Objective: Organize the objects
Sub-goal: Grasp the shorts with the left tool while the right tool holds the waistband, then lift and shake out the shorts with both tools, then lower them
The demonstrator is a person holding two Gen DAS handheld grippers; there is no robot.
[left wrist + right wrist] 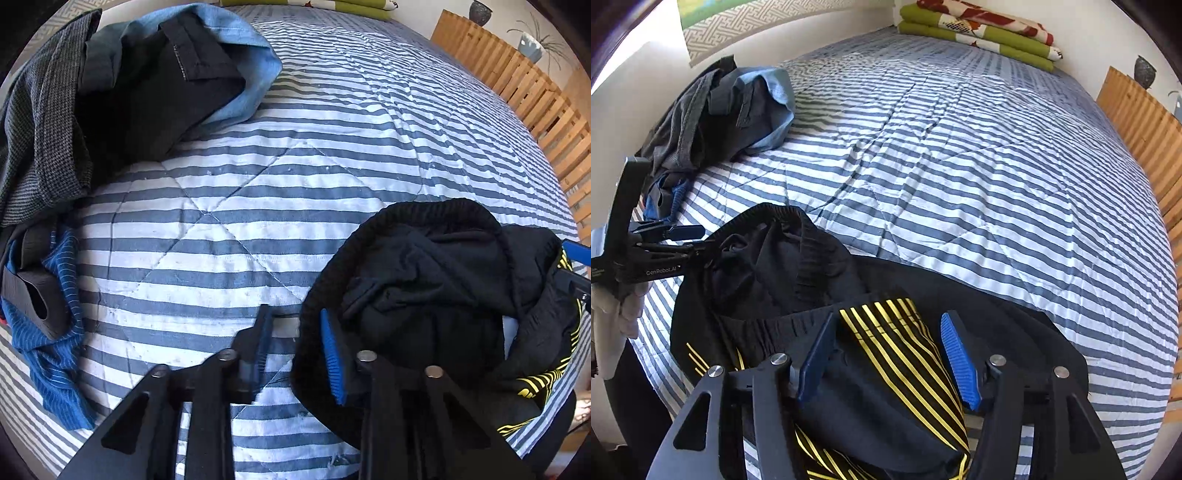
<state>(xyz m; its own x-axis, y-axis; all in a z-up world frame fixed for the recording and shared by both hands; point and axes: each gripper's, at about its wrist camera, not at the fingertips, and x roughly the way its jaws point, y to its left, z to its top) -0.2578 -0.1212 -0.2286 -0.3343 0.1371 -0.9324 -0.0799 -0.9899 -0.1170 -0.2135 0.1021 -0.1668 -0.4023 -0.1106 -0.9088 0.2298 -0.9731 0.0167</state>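
Observation:
A black garment (424,266) (768,266) with yellow stripes (894,332) lies crumpled on the near edge of the striped bedcover (258,184). My left gripper (297,345) (696,242) straddles its ribbed waistband. The blue pad (332,358) lies against the inside of the band, and a sliver of bedcover shows between the other finger and the band. My right gripper (888,360) stands open over the yellow-striped part, which passes between the pads without being pinched. Its edge shows in the left wrist view (576,266).
A heap of grey, black and light blue clothes (129,92) (713,114) sits at the left of the bed, with a blue striped garment (55,350) below it. Folded blankets (979,33) lie at the far end. A wooden slatted frame (517,85) (1145,129) runs along the right. A white-gloved hand (620,306) holds the left gripper.

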